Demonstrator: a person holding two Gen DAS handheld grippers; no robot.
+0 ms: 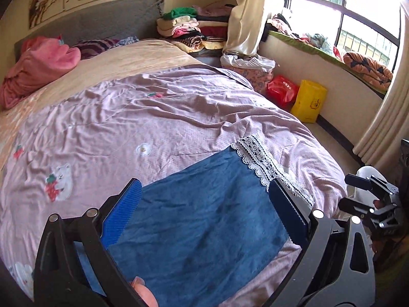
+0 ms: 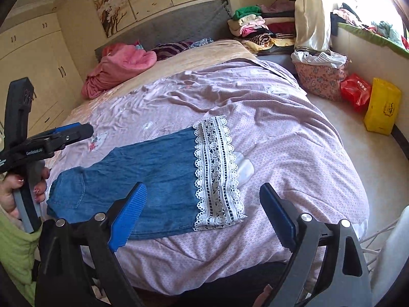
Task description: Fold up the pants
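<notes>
The blue denim pants [image 2: 143,176] lie flat on the near part of the bed, on the pink-lilac quilt [image 2: 281,133]. They are laid with one leg over the other, it seems, so they make one long shape. The leg end has a wide white lace trim [image 2: 217,174], and this end points to the right side in the right wrist view. The waist end [image 2: 66,192], with a back pocket, is on the left side, near the edge of the bed.

The right gripper [image 2: 204,220] hangs above the near edge of the pants. Its two blue fingers [image 2: 127,220] stand wide apart and hold nothing. One finger is over the denim, the other is over the quilt beside the lace.

The left gripper [image 1: 204,220] is low over the denim [image 1: 204,225], close to the cloth. Its jaws are also wide apart, with nothing between them except the pants below. The lace trim [image 1: 265,163] shows just beyond its right finger. In the right wrist view the left gripper [image 2: 76,131] is seen from the side, above the waist end, held by the person's hand [image 2: 15,192] with painted nails.

Further on the bed there is a pink bundle [image 2: 120,66] near the grey headboard [image 2: 179,28]. A pile of folded clothes [image 2: 260,30] stands beside the bed head, and a yellow bag [image 2: 381,107] and a red bag [image 2: 355,89] stand on the floor near the window wall.
</notes>
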